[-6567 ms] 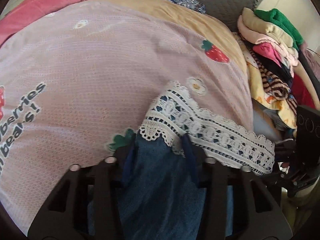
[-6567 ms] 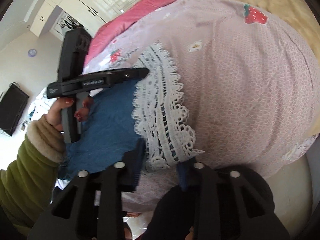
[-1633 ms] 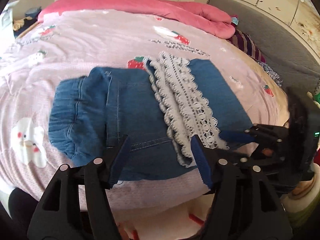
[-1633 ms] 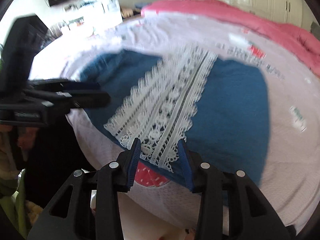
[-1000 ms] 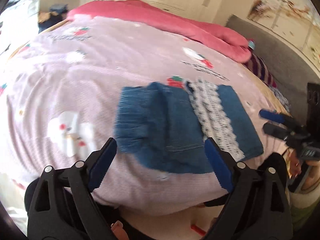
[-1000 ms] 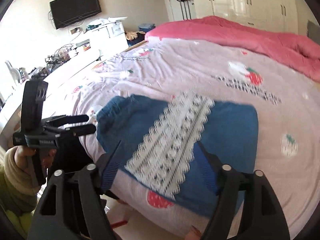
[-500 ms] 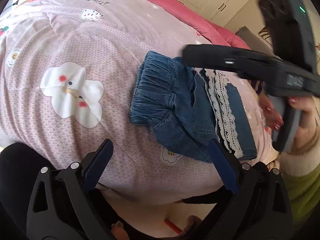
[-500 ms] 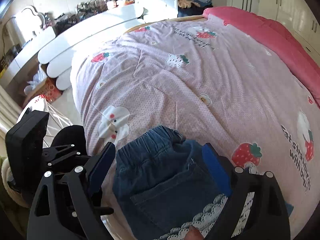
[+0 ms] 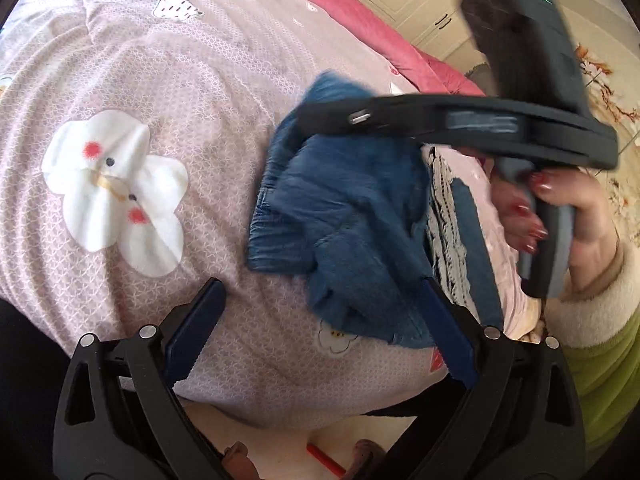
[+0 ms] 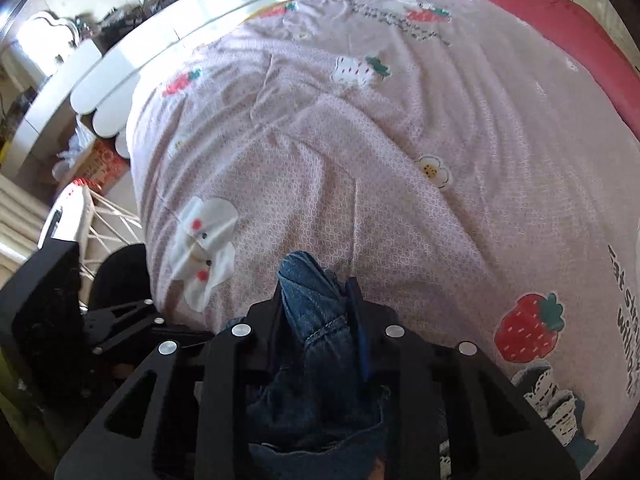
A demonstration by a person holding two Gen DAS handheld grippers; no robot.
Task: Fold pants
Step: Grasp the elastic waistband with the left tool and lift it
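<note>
The denim pants (image 9: 352, 216) lie near the bed's front edge, at center-right of the left wrist view, on the pink strawberry-print bedspread (image 9: 160, 60). They already look folded down to a short bundle: the elastic waistband faces the left of the frame and the white lace trim (image 9: 444, 224) shows along the right side.

The right gripper (image 10: 318, 300) has just been closing and now pinches a bunched fold of denim at the waistband end; in its own view the fabric sits squeezed between the pads at lower center. In the left wrist view this gripper reaches in from the right, held by a hand (image 9: 560, 216) in a green sleeve with a cream cuff.

The left gripper (image 9: 320, 328) hangs over the near edge of the pants with its jaws wide and nothing between them.

By my judgement the lengthwise folding is done, and what remains is carrying the waistband end over the lace end and flattening the stack.
</note>
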